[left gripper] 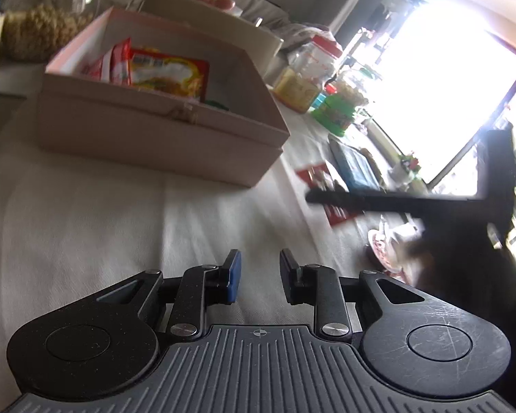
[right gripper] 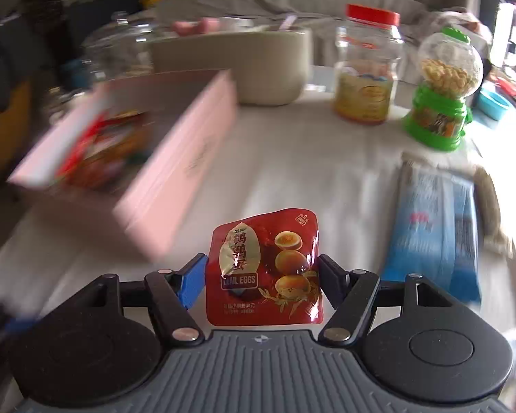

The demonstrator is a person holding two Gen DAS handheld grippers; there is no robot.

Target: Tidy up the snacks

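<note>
My right gripper (right gripper: 262, 268) is shut on a red quail-egg packet (right gripper: 265, 268) and holds it above the white tablecloth. The pink open box (right gripper: 175, 179) lies to its left, with red and yellow snack packets (right gripper: 103, 151) inside. In the left wrist view the same box (left gripper: 161, 130) stands ahead with noodle packets (left gripper: 168, 74) in it. My left gripper (left gripper: 259, 275) is open and empty over the cloth. The right gripper's dark body (left gripper: 430, 203) shows at the right, above red packets (left gripper: 313, 175) on the cloth.
A blue packet (right gripper: 437, 220) lies to the right. A red-lidded jar (right gripper: 368, 65), a green snack dispenser (right gripper: 440, 93) and a beige bin (right gripper: 244, 65) stand at the back. A glass jar of snacks (left gripper: 44, 24) stands behind the box at the left.
</note>
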